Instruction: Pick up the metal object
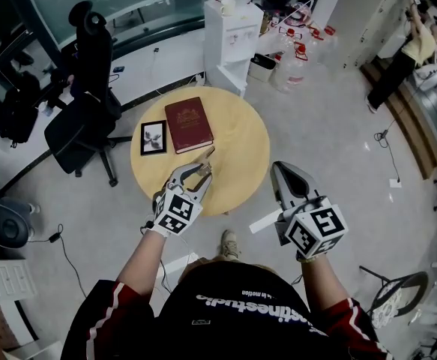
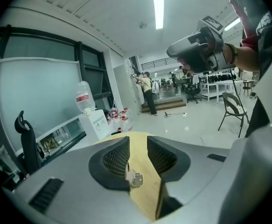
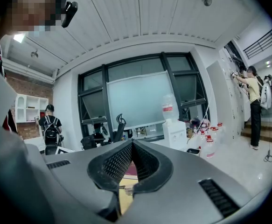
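Note:
On the round wooden table (image 1: 240, 137) a small metal object (image 1: 208, 155) lies near the front, just below the red book (image 1: 188, 124). My left gripper (image 1: 201, 172) hovers right behind it, its jaws open and pointing at it. In the left gripper view the metal object (image 2: 135, 178) shows low in the gap of the left gripper (image 2: 138, 144), close to the left pad, resting on the wood. My right gripper (image 1: 284, 172) hangs beyond the table's right front edge, over the floor. In its own view the right gripper (image 3: 132, 146) is shut with nothing held.
A black-framed picture (image 1: 153, 136) lies left of the book. A black office chair (image 1: 83, 115) stands left of the table, a water dispenser (image 1: 229, 36) and several water bottles (image 1: 293, 58) behind it. A fan (image 1: 1, 223) sits at far left. A person (image 1: 402, 58) stands at far right.

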Demonstrator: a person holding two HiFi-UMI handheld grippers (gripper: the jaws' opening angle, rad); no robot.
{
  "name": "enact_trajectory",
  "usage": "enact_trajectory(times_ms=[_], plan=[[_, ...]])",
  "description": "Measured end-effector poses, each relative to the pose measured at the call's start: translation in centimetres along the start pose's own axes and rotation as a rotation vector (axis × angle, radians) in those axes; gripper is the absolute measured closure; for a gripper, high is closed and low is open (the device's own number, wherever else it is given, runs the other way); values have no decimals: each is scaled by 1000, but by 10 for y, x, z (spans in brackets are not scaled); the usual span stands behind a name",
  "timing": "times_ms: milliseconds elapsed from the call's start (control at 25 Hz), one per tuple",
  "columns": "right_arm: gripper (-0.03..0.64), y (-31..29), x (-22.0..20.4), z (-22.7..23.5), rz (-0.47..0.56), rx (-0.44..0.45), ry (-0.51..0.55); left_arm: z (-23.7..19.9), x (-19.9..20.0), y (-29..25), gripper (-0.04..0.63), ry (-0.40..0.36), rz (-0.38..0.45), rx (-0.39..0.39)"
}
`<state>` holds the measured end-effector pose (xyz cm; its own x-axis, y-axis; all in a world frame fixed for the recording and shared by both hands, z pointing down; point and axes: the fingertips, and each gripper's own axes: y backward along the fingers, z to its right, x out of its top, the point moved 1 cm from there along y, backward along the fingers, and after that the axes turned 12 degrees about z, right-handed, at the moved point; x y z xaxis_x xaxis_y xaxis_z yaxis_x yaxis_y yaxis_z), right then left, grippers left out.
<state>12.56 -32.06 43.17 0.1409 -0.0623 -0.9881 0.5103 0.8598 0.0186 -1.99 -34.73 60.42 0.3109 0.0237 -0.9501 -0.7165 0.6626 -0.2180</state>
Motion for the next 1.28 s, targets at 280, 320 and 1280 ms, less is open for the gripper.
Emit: enact_trajectory(times_ms=[280,320,1280], plan=[[591,1,-11,18,-15,-10,-9,1,-43,-28,469,4,-75,-3],[591,1,-12,21,-17,-12,-11,1,-49,-32,469,6,-87,-4],[591,-14,-41,69,-60,-22,-84,-11,-180,-92,469,27,-337,-36]])
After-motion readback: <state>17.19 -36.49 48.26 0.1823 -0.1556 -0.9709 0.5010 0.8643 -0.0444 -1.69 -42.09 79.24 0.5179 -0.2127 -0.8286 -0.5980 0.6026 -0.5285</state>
